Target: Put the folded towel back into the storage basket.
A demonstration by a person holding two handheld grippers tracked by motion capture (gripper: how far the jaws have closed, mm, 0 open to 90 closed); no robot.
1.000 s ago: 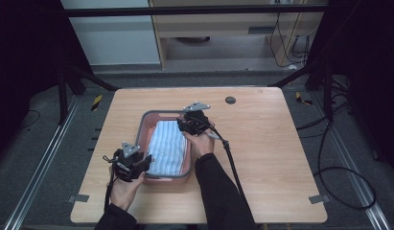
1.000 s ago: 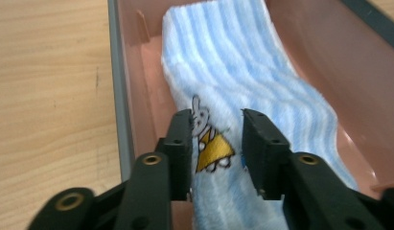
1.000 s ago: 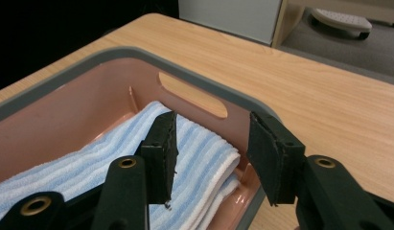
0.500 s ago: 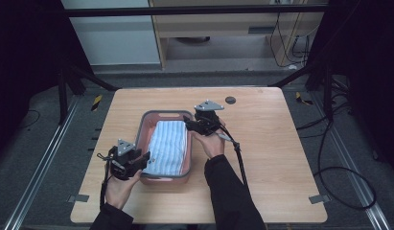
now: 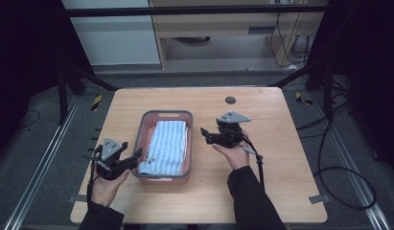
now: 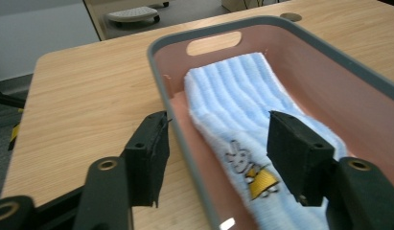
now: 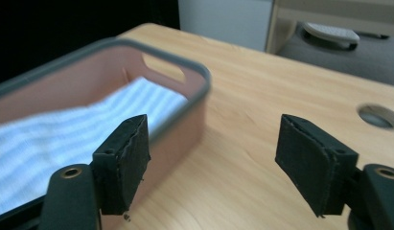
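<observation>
A pink basket (image 5: 167, 113) with a grey rim stands mid-table and holds a folded light-blue striped towel (image 5: 167, 146) with a small rabbit picture (image 6: 247, 167). My left gripper (image 5: 137, 155) is at the basket's near left corner. Its jaws have just been opening and now stand open astride the rim (image 6: 194, 38) and the towel's corner (image 6: 237, 100), pressing on neither. My right gripper (image 5: 204, 135) hovers over bare wood just right of the basket. Its jaws have also just been opening, and nothing is between them; the basket wall (image 7: 175, 124) lies beside its left jaw.
A round dark hole (image 5: 230, 100) sits in the table top behind my right gripper. A black cable (image 5: 254, 160) trails from that gripper along the person's forearm. The wooden table (image 5: 281, 143) has room to the right of the basket.
My right gripper has pulled out of the basket and moved right over the table, opening. The left gripper drew back a little from the towel's near corner and opened. The towel lies flat.
</observation>
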